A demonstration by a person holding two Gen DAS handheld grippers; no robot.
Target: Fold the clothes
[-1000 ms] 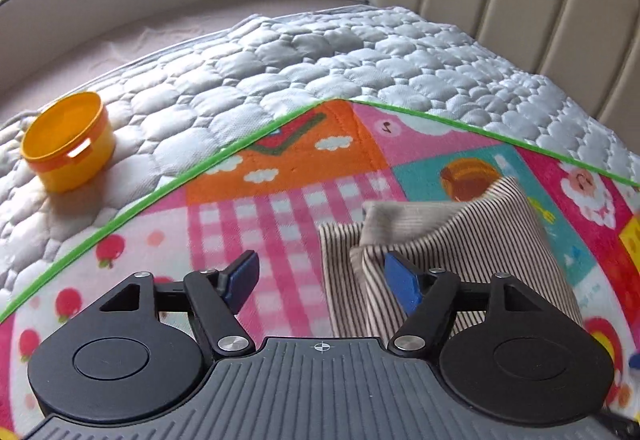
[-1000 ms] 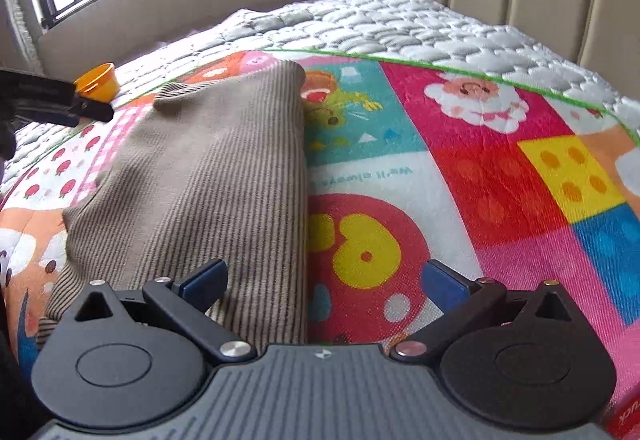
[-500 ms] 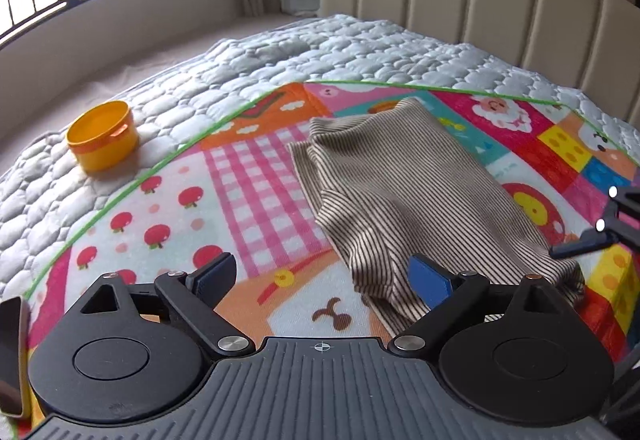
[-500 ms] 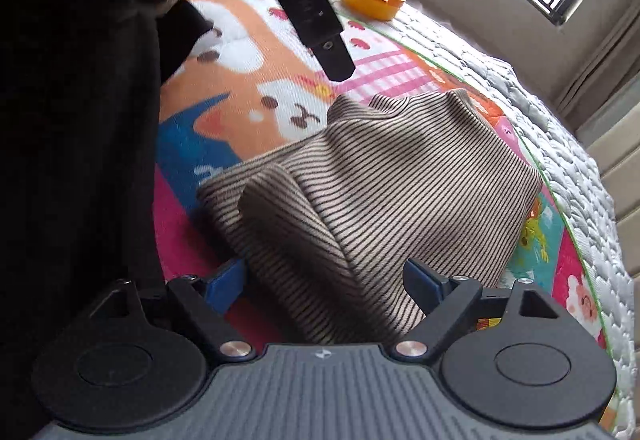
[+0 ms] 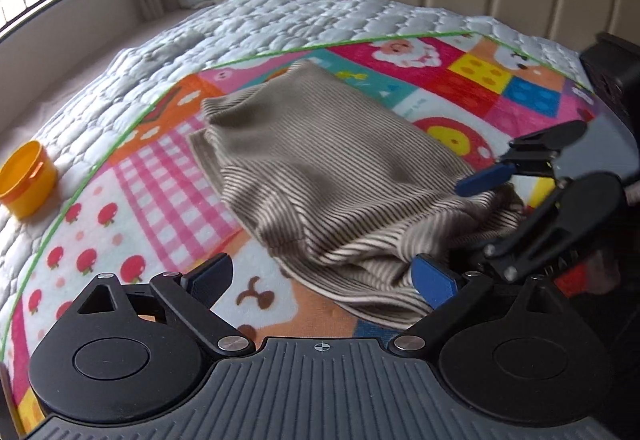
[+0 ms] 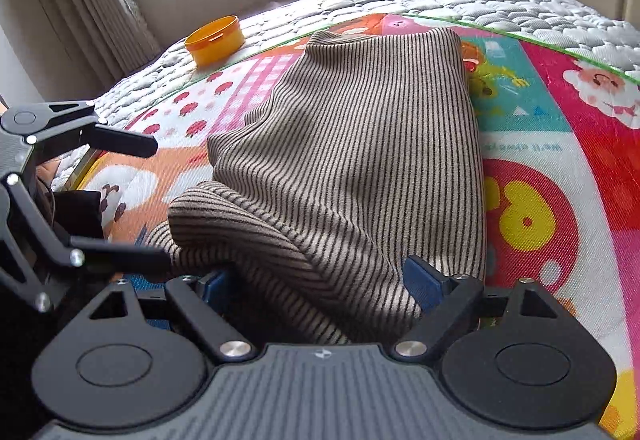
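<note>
Lying bunched at its near edge, striped garment (image 6: 352,144) spreads flat toward far side of play mat (image 6: 568,168) on bed. Right hand-held gripper (image 6: 320,282) released, fingers wide, straddling the near fold. Left hand-held gripper (image 5: 320,274) released, at near-left hem. Orange container (image 6: 215,39) far left on quilt (image 6: 500,0).

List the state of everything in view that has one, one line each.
Brown striped knit garment: partly folded, near edge bunched, lying on the mat.
Round orange plastic tub: upright, lidless, on the white quilt.
Left tool: open, holding nothing.
Right tool: open, straddling the garment's near edge.
</note>
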